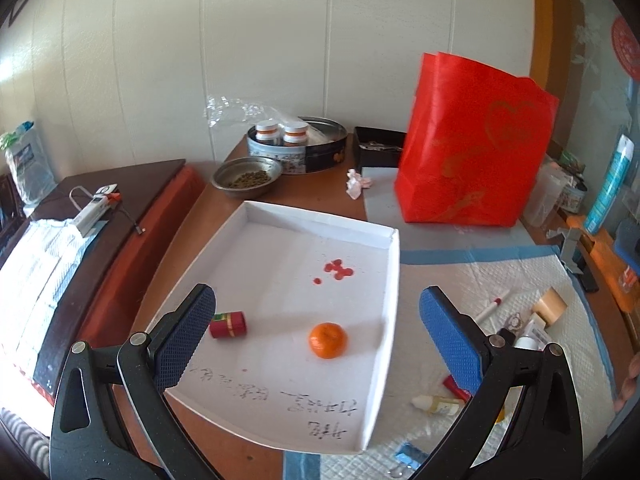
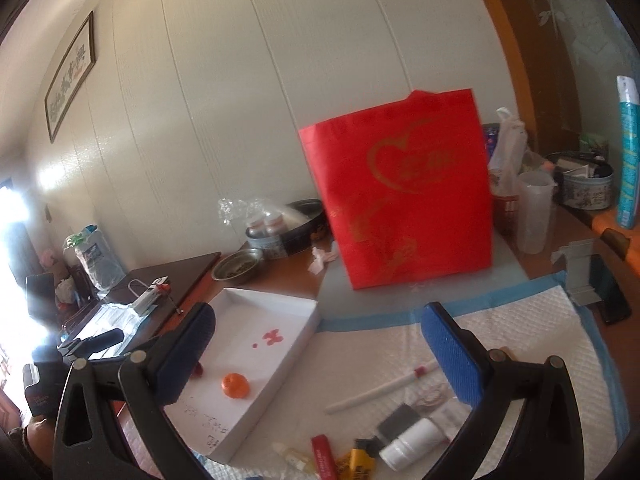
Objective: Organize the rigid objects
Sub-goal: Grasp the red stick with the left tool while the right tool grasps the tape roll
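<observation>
A shallow white box (image 1: 280,280) lies on the brown table, and my left gripper (image 1: 317,294) hangs open above its near half with nothing between the fingers. Inside the box are a tangerine (image 1: 328,340), a small red cylinder (image 1: 228,324) on its side and some red spots (image 1: 338,270). In the right wrist view my right gripper (image 2: 318,312) is open and empty over the box's right edge (image 2: 296,356). The tangerine (image 2: 236,385) shows there too. On the white pad lie a pen (image 2: 380,390), a white bottle (image 2: 412,444), a red tube (image 2: 322,456) and a dropper bottle (image 1: 438,405).
A tall red bag (image 1: 472,144) stands behind the pad. A metal bowl of pellets (image 1: 246,178), a round tin with two bottles (image 1: 296,144) and a black box (image 1: 376,144) sit at the back. A low dark cabinet (image 1: 120,200) is at the left, jars and clutter (image 2: 536,212) at the right.
</observation>
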Demonstrator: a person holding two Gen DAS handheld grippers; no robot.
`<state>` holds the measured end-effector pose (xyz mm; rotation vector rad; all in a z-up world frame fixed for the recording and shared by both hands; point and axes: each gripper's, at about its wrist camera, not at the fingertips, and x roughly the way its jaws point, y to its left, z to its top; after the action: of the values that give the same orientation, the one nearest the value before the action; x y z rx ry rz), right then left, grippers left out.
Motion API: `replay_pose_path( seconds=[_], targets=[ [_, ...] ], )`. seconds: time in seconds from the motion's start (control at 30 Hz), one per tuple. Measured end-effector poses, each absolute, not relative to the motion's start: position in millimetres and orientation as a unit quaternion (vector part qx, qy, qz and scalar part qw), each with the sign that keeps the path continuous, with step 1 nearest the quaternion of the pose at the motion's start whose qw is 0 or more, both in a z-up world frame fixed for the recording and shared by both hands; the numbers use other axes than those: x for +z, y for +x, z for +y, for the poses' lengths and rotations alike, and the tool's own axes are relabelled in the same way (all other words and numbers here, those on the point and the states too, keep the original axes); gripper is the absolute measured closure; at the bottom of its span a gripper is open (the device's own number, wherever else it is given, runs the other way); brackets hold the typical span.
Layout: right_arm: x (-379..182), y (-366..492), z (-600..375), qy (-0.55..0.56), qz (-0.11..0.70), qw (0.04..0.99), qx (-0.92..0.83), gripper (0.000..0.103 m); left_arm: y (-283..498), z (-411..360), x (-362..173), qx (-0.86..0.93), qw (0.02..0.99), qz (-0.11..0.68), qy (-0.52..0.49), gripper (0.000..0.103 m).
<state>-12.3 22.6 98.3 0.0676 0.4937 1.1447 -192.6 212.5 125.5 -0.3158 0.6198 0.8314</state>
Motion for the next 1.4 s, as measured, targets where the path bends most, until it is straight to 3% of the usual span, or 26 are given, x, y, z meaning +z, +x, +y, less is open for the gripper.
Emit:
replay_pose_path(
  seconds=[0.37, 0.8, 1.07, 1.4],
  targets=[
    [93, 54, -46, 0.065, 0.245, 0.866, 0.431, 0.0, -139, 189, 100, 0.308, 0.879, 0.334, -0.146, 0.0],
    [4, 112, -48, -0.025, 0.32, 0.86, 0.397, 0.0, -75, 139, 40, 0.172, 0.886, 0.412, -0.127, 0.005],
    [-21, 126, -13, -0.041, 0.353, 0.83, 0.43, 0.015, -89, 128, 19, 0.14, 0.881, 0.435, -0.123, 0.009],
    [-46, 134, 9, -0.056, 0.386, 0.806, 0.445, 0.016, -68, 117, -5, 0.112, 0.872, 0.47, -0.078, 0.009]
  ],
)
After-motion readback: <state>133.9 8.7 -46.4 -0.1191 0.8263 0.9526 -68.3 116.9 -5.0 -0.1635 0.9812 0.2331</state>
